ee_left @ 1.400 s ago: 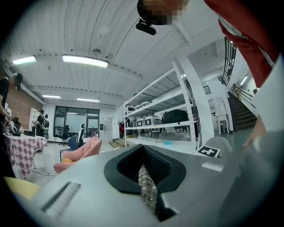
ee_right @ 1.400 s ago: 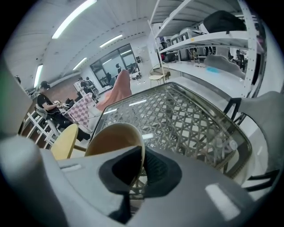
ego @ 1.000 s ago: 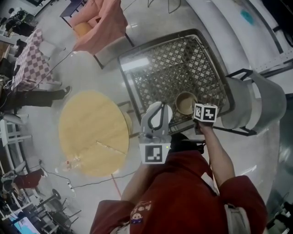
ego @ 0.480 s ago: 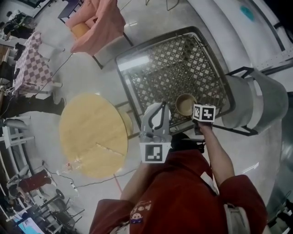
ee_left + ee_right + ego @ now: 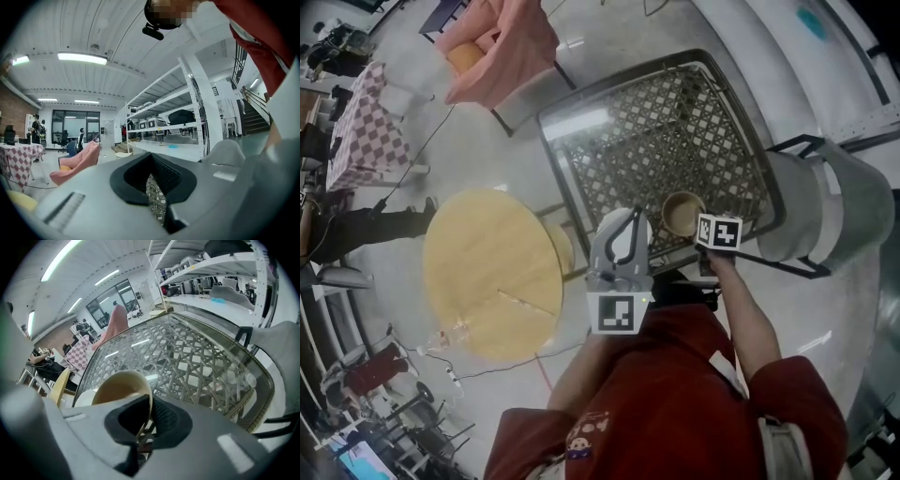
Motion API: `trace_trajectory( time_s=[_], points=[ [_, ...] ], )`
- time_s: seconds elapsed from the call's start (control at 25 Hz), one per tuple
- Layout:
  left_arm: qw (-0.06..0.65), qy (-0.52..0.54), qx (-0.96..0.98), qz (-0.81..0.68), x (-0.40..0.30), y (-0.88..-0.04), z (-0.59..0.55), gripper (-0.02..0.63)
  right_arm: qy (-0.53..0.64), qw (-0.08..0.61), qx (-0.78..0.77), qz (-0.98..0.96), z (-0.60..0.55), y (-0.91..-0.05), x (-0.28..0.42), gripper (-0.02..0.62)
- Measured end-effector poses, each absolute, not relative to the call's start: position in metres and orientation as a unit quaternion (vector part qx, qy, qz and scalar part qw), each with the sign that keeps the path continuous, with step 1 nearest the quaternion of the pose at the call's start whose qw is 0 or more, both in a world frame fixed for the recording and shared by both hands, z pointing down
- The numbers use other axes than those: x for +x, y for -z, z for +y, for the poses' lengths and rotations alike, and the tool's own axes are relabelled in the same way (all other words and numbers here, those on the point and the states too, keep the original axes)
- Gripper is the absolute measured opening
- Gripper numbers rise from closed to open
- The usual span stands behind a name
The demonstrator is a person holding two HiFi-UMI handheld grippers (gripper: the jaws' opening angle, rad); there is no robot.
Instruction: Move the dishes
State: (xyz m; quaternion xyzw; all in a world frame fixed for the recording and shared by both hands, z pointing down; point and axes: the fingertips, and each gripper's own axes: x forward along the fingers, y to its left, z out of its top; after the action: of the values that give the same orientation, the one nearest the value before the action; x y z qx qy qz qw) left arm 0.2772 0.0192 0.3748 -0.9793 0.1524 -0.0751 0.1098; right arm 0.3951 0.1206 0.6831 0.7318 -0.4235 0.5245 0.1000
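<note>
Judging by the layout, the move is only part done: the one bowl point(image 5: 682, 214) in sight sits at the near edge of the lattice tabletop point(image 5: 647, 131), and whether it rests there or hangs just above I cannot tell. The right gripper point(image 5: 147, 420) has its fingers point(image 5: 125, 420) almost together, clamped across the bowl's rim. The left gripper point(image 5: 153, 187), fingers closed on nothing, hangs just off that near edge.

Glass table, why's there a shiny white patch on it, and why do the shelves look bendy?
Head view: the white patch on the glass table is glare from a ceiling light. Right gripper view: light streaks reflect off the same glass, and the wide-angle lens curves the shelves and darkens the corners.
</note>
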Motion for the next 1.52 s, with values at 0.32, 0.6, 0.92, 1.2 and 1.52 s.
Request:
trace_trajectory(
  time_s=[0.32, 0.6, 0.92, 1.2, 1.52],
  points=[
    [0.068, 0.057, -0.979, 0.182, 0.260, -0.375, 0.008, 0.008, -0.493, 0.127, 0.744, -0.434, 0.110, -0.672, 0.385, 0.072],
    [0.114, 0.079, -0.976, 0.167, 0.255, -0.374, 0.008, 0.008, -0.468, 0.140, 0.761, -0.428, 0.113, -0.663, 0.396, 0.147],
    [0.050, 0.032, -0.977, 0.205, 0.243, -0.366, 0.001, 0.008, -0.428, 0.134, 0.777, -0.441, 0.103, -0.635, 0.400, 0.167],
    [0.028, 0.013, -0.970, 0.240, 0.225, -0.363, -0.009, 0.008, -0.363, 0.101, 0.801, -0.466, 0.084, -0.596, 0.403, 0.167],
    [0.026, 0.003, -0.961, 0.277, 0.183, -0.352, -0.027, 0.007, -0.196, 0.069, 0.813, -0.544, 0.041, -0.509, 0.362, 0.167]
  ],
)
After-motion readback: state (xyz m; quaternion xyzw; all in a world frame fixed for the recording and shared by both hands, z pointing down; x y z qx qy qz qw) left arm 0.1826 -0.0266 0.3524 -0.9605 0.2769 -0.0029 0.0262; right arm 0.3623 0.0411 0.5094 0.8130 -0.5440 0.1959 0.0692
